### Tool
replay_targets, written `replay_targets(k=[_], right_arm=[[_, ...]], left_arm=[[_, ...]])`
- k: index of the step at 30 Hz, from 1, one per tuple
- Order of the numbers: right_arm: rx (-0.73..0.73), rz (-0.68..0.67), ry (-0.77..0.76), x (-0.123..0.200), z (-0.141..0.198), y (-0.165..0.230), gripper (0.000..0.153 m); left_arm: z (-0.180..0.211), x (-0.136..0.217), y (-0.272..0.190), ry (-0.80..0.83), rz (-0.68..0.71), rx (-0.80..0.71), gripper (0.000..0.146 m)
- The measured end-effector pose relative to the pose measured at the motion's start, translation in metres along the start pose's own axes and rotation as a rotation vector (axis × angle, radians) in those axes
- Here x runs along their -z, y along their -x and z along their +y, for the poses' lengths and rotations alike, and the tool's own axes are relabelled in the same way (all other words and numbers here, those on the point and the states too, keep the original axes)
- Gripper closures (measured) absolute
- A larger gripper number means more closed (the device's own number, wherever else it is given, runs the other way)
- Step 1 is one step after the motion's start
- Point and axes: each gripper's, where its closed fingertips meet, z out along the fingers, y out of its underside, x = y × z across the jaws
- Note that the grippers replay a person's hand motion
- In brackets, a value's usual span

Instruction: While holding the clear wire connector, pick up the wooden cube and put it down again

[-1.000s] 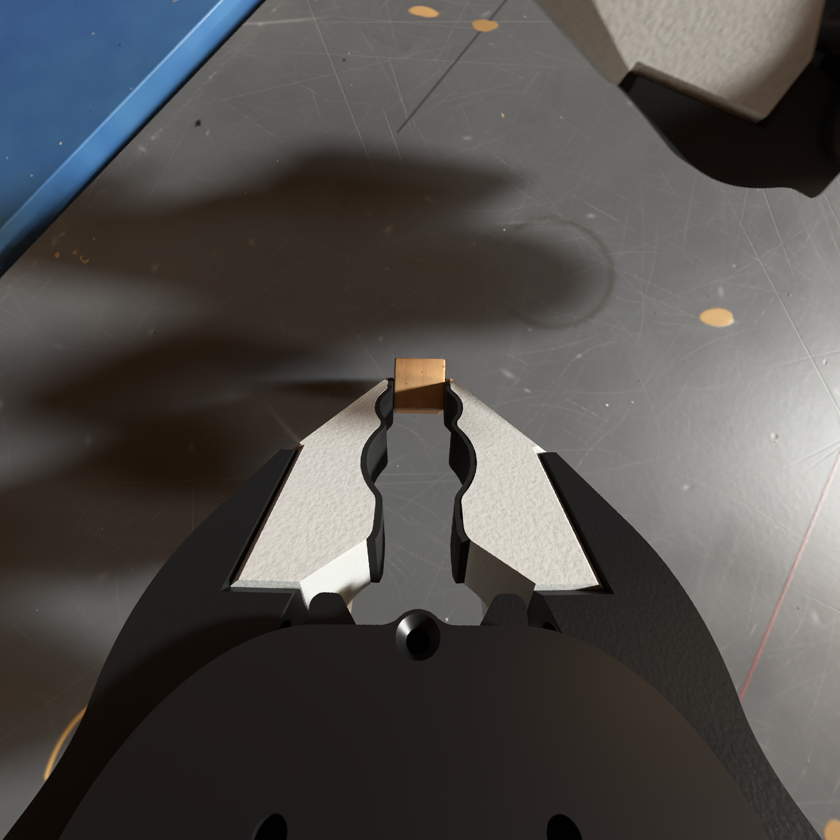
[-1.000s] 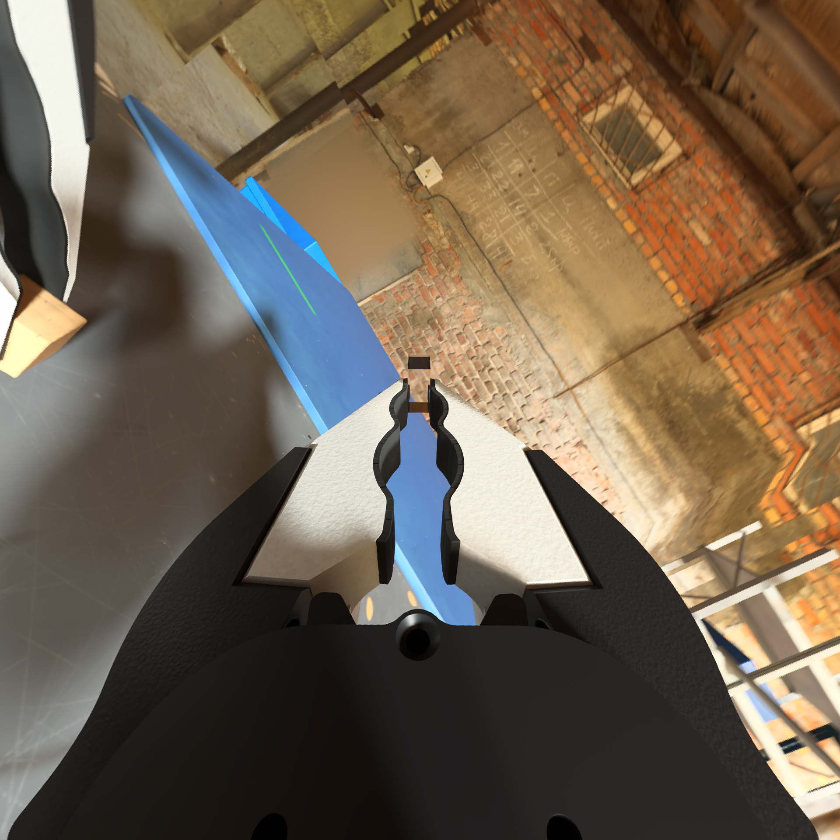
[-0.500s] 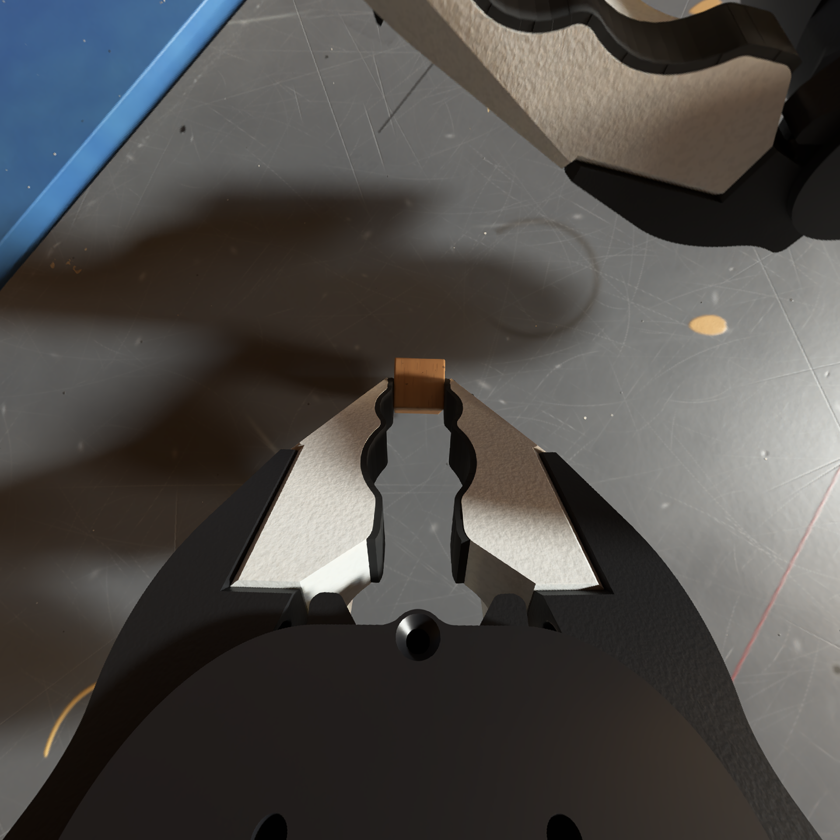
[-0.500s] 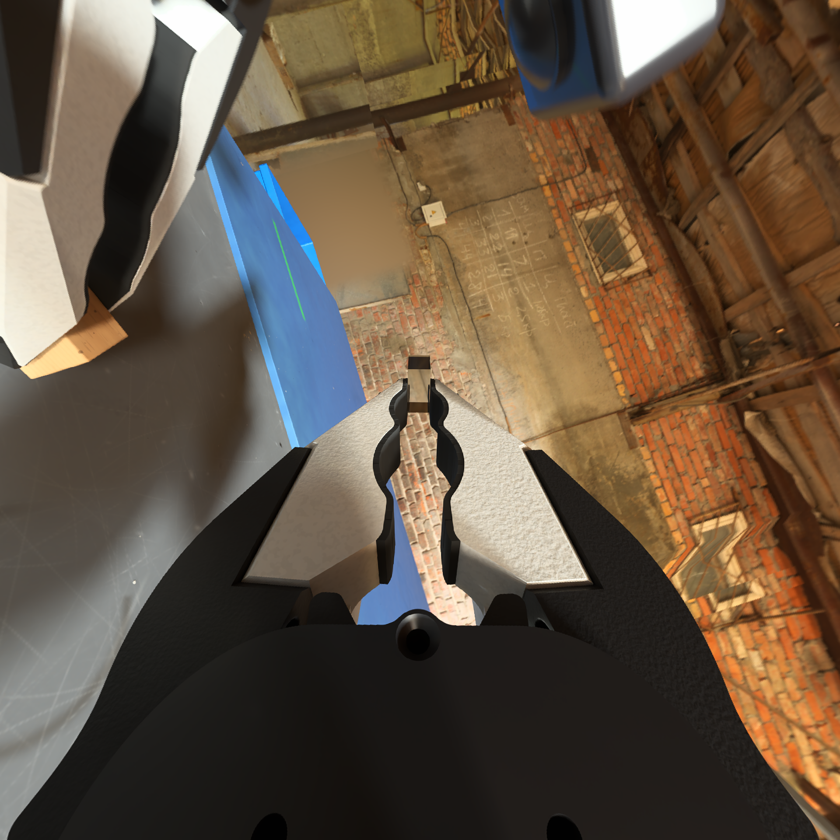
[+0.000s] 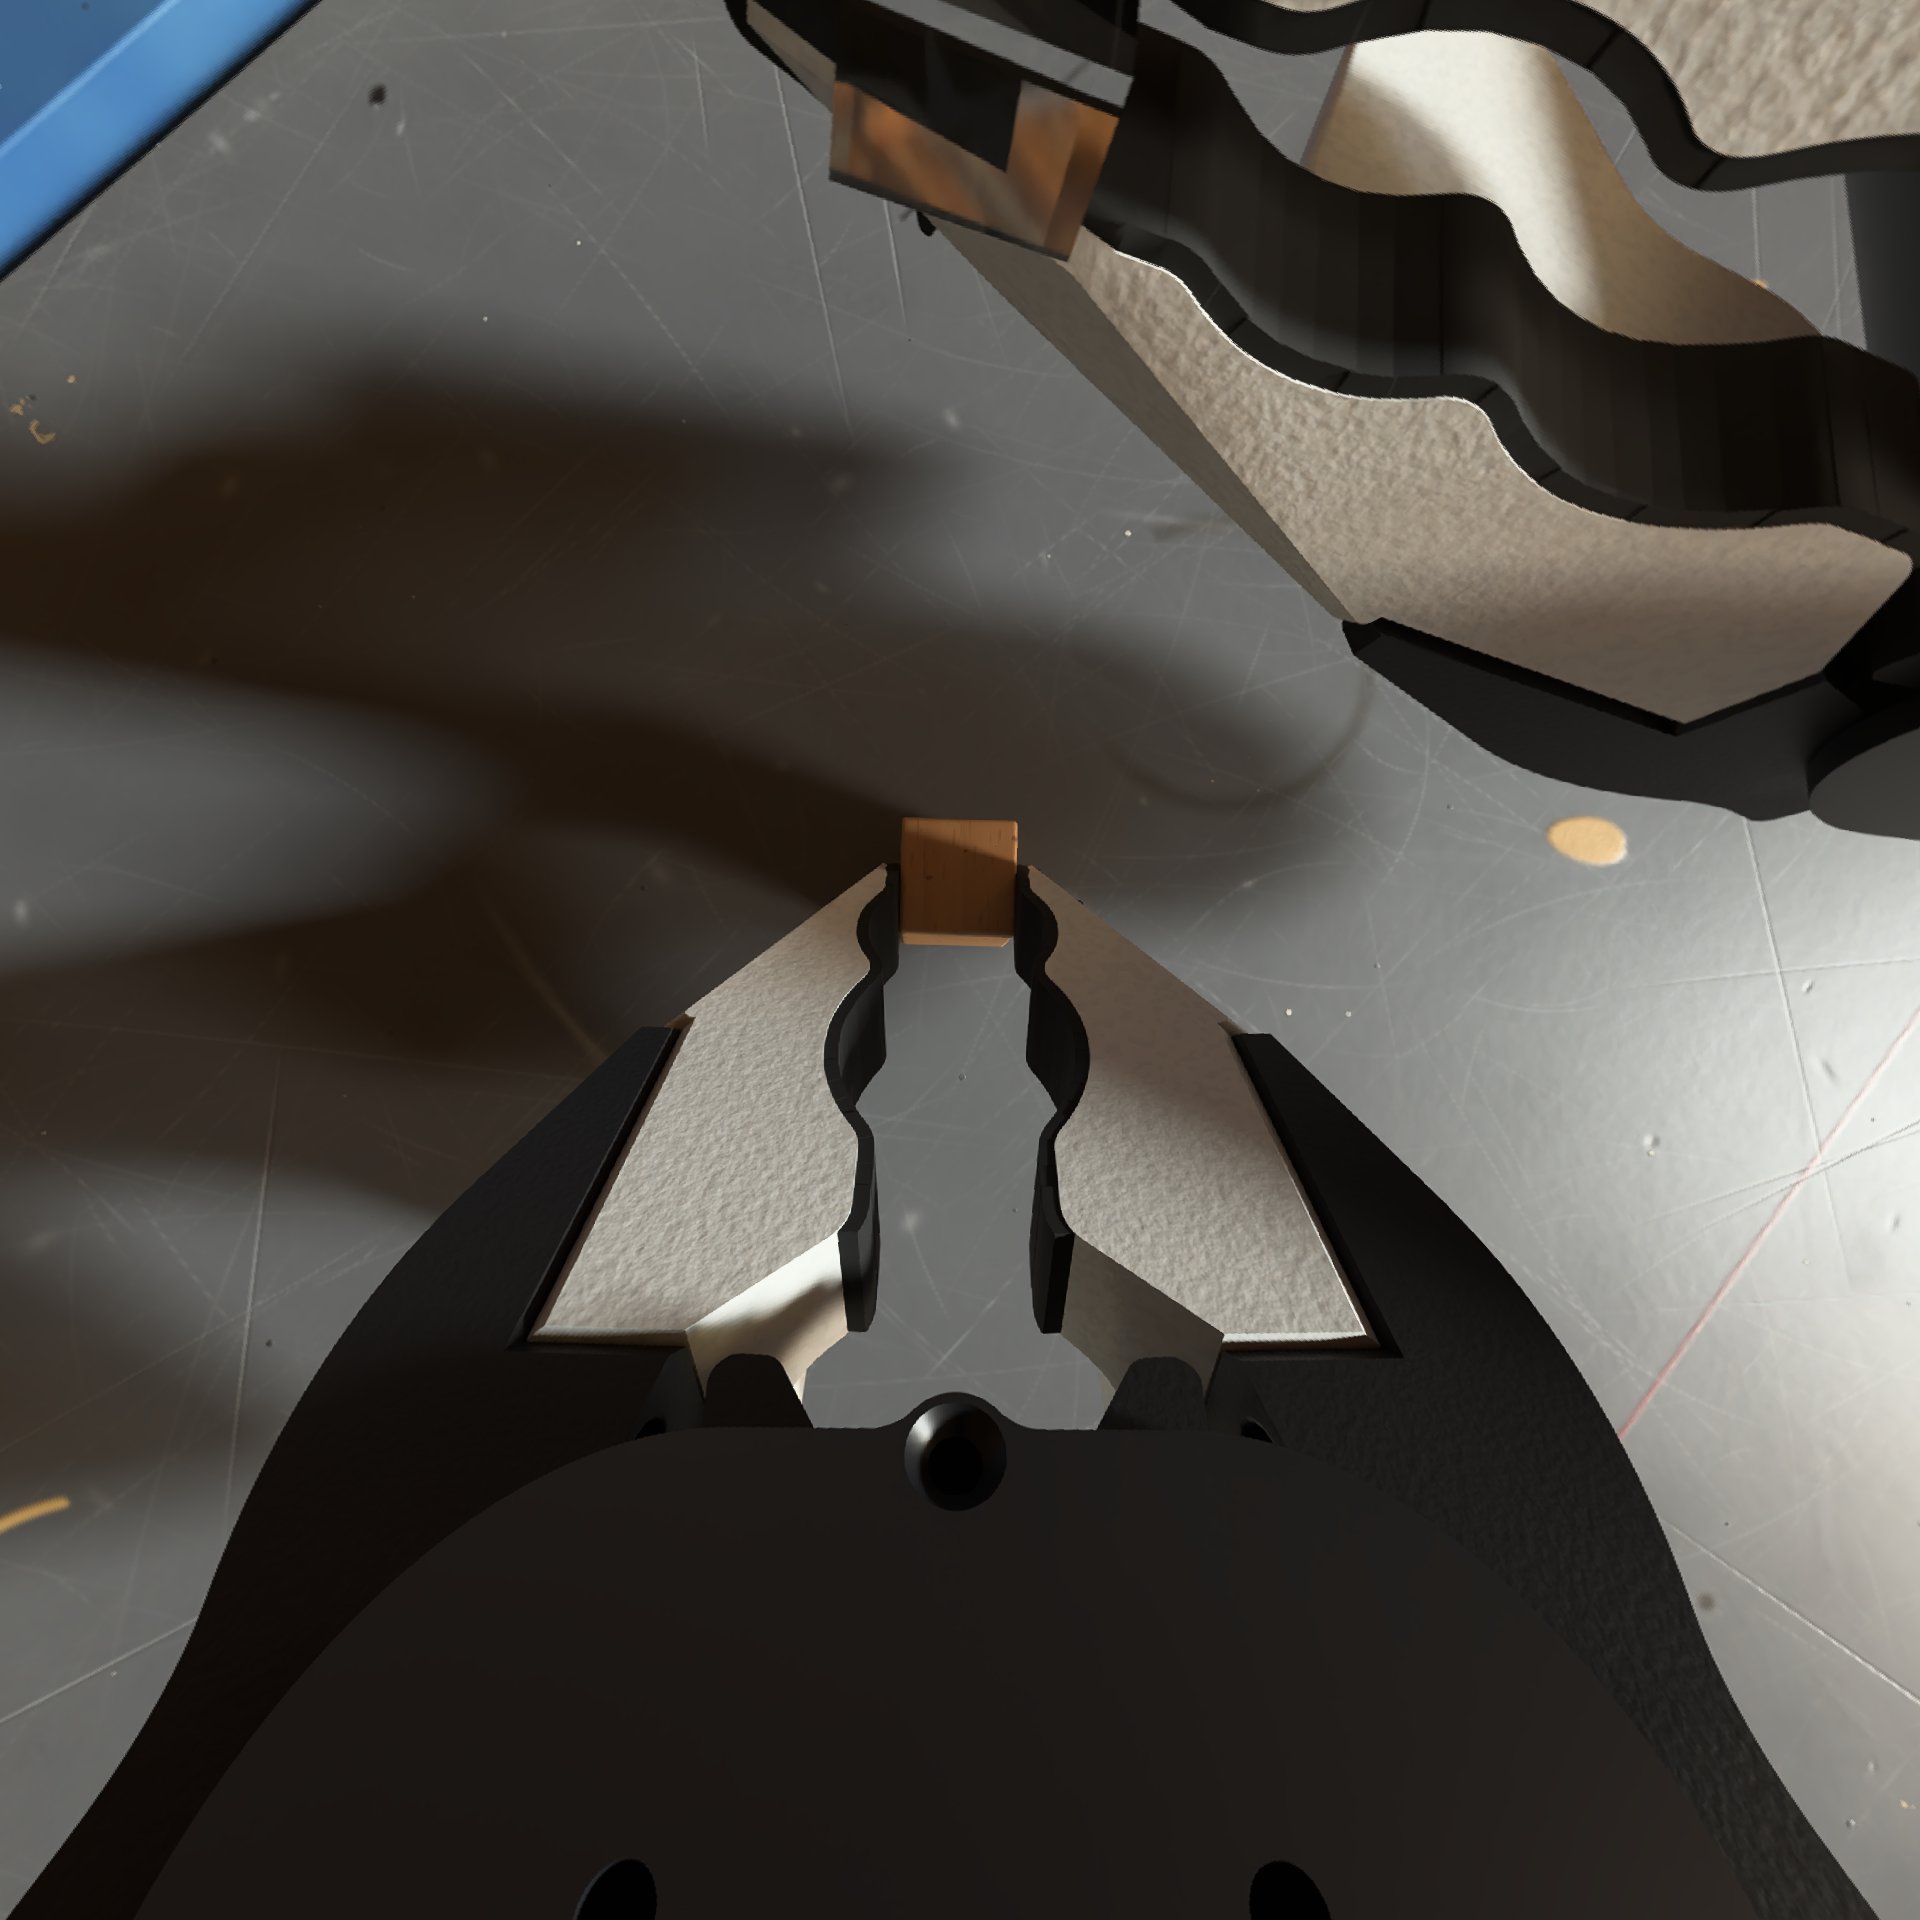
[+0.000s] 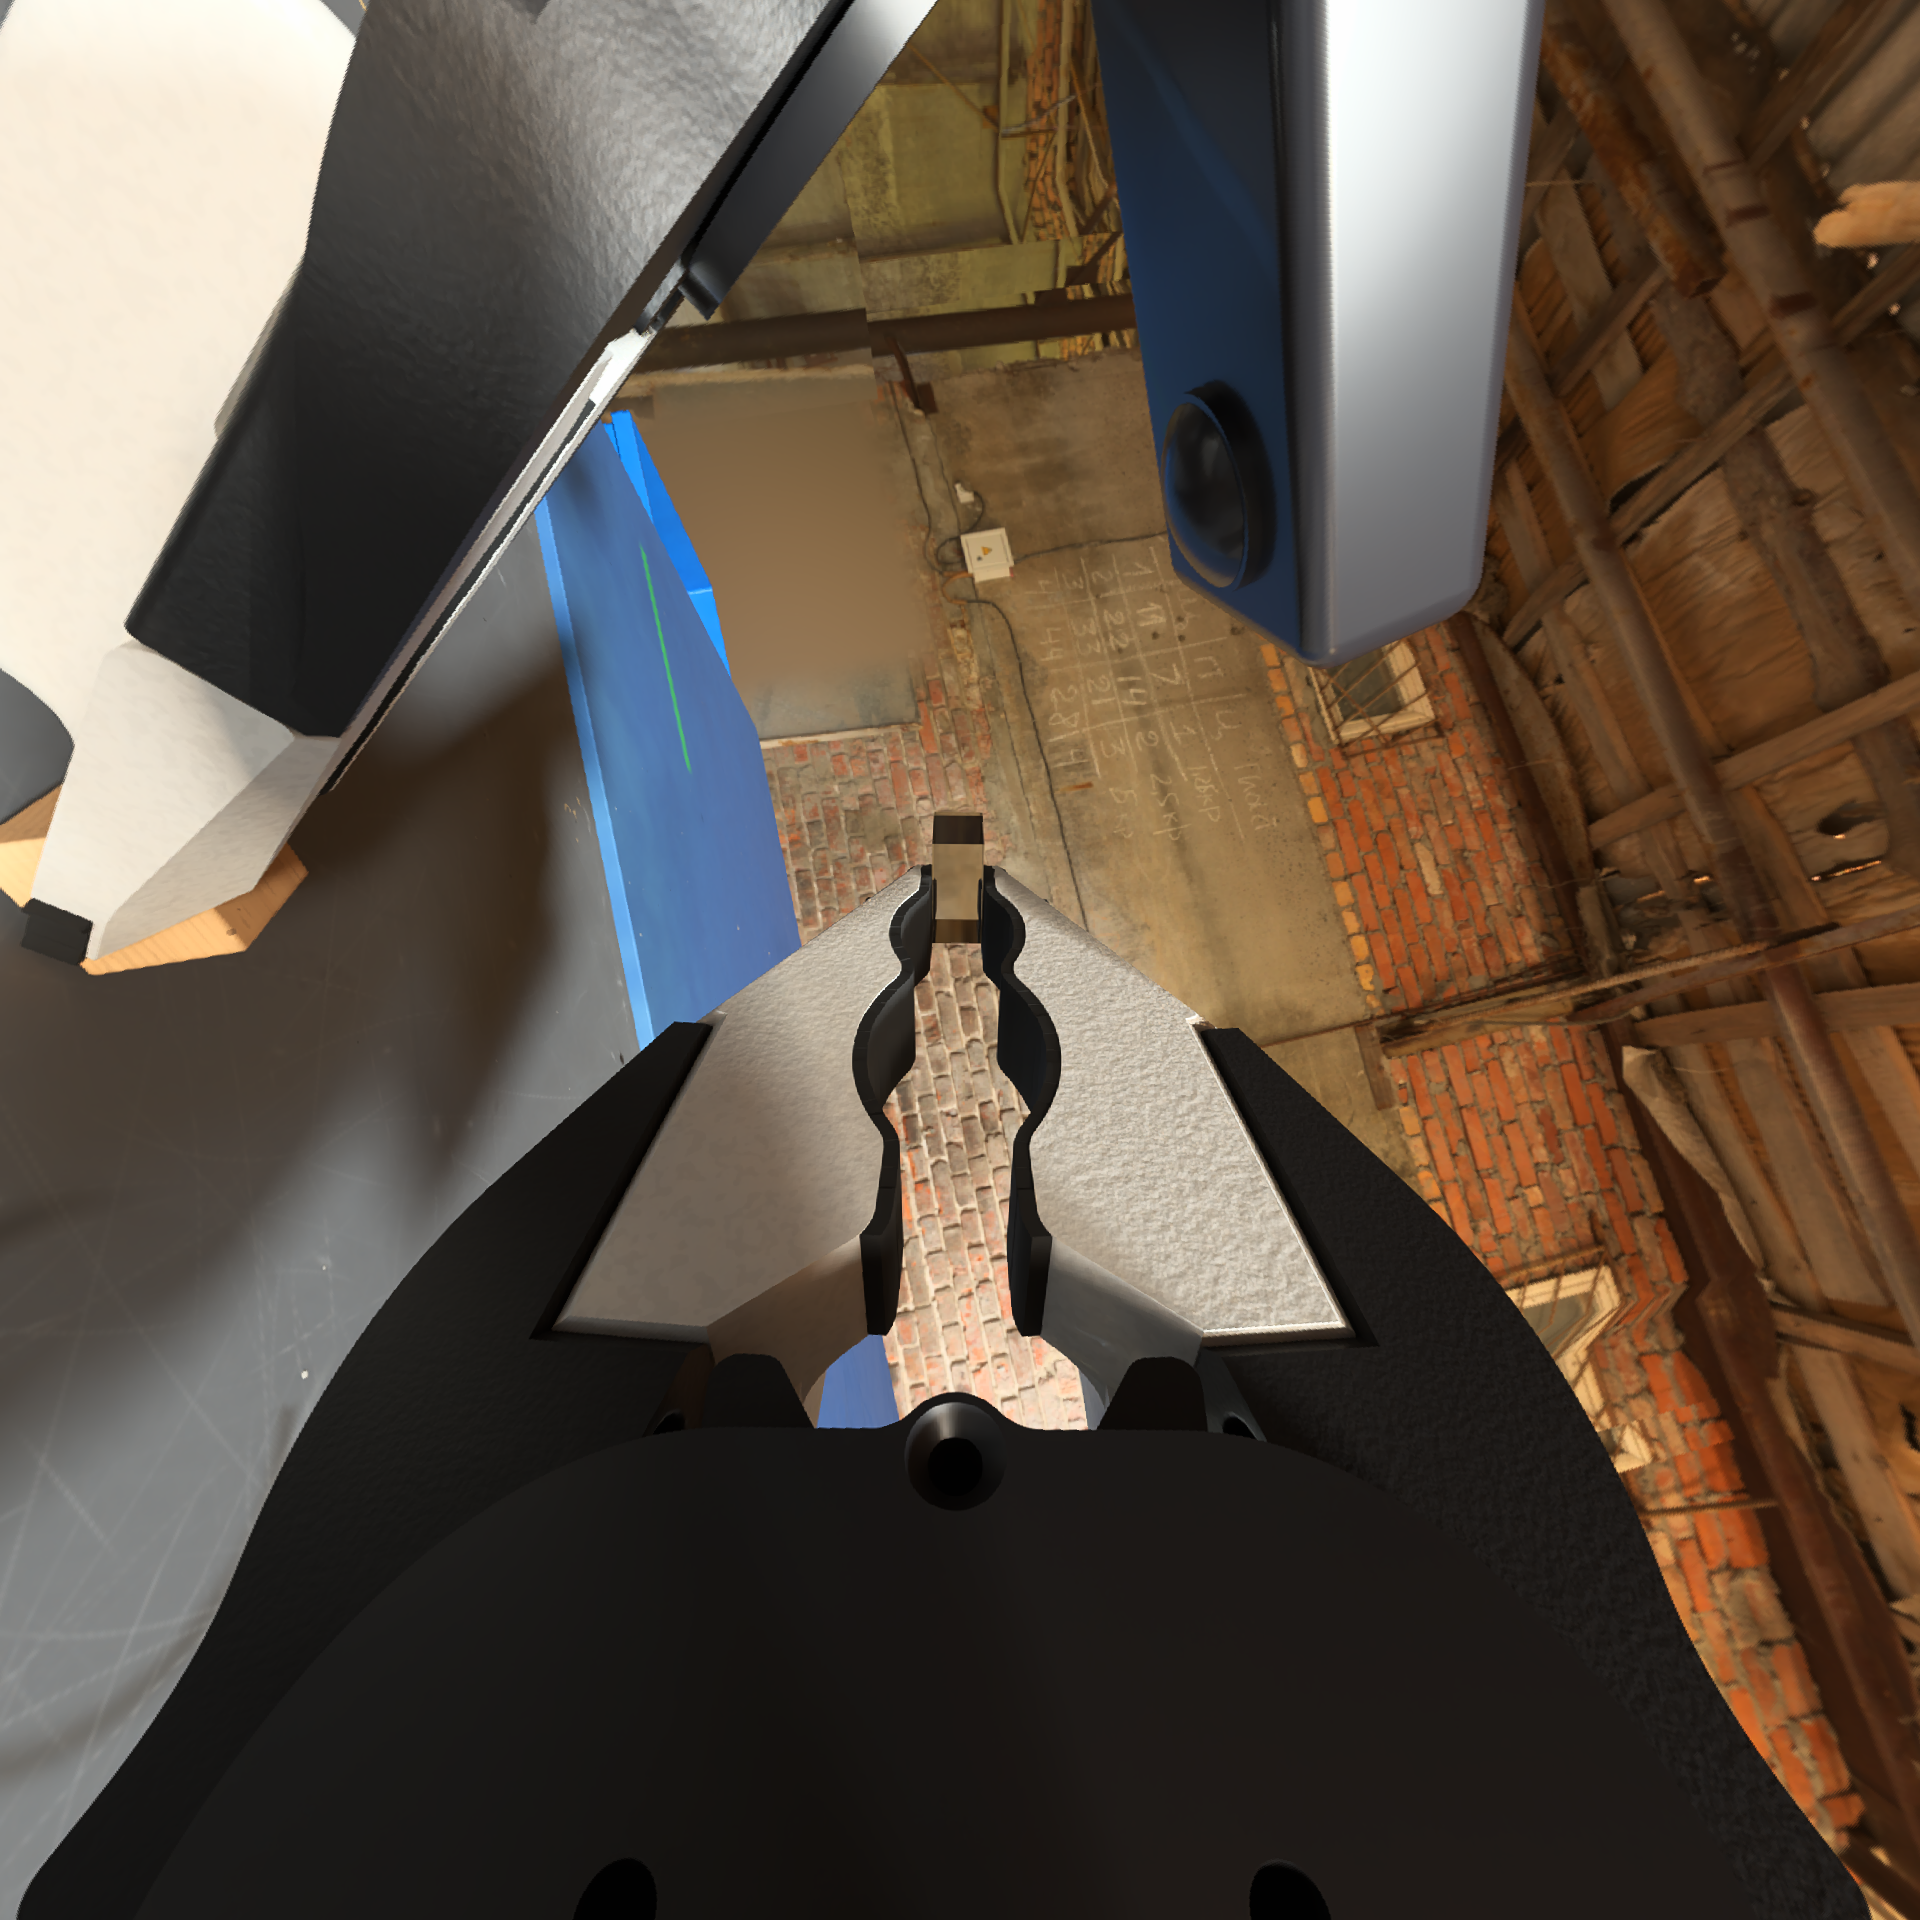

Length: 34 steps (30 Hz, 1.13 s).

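Note:
My left gripper point(image 5: 957, 894) is shut on the wooden cube point(image 5: 957, 881), a small tan block held between the fingertips above the grey table point(image 5: 520, 260). My right gripper point(image 6: 957, 894) is shut on the clear wire connector point(image 6: 957, 878), a small see-through piece with dark ends, held up in the air. In the left wrist view the right gripper comes in from the upper right with the connector point(image 5: 966, 156) at its tips. In the right wrist view the left gripper's finger point(image 6: 187, 810) and the cube point(image 6: 208, 925) show at the left edge.
A blue panel point(image 5: 94, 94) lies along the table's far left; it also shows in the right wrist view point(image 6: 665, 727). A blue and silver camera body point(image 6: 1320, 312) hangs at the top right of the right wrist view. Brick walls stand behind.
The right gripper has moved closer over the left one, now filling the upper right of the left wrist view with the connector visible. The left gripper still holds the cube, lifted a little higher.

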Motion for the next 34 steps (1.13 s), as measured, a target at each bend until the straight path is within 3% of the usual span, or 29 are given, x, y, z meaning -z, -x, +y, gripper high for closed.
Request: replay_targets(k=[14, 17, 29, 31, 34], right_arm=[[-0.093, 0.006, 0.012, 0.003, 0.002, -0.001, 0.145], [-0.092, 0.006, 0.009, 0.004, 0.001, -0.001, 0.145], [-0.091, 0.007, 0.013, 0.004, 0.001, -0.002, 0.145], [-0.09, 0.005, 0.011, 0.005, 0.0, -0.001, 0.145], [-0.07, 0.001, -0.002, 0.005, -0.003, 0.0, 0.145]], left_arm=[[-0.005, 0.001, -0.008, -0.067, 0.065, 0.093, 0.125], [-0.005, 0.002, -0.008, -0.075, 0.06, 0.095, 0.101], [-0.008, 0.009, -0.002, -0.143, 0.061, 0.027, 0.099], [-0.002, 0.011, 0.008, -0.123, 0.018, 0.005, 0.099], [0.01, 0.008, 0.008, -0.054, 0.062, 0.004, 0.092]])
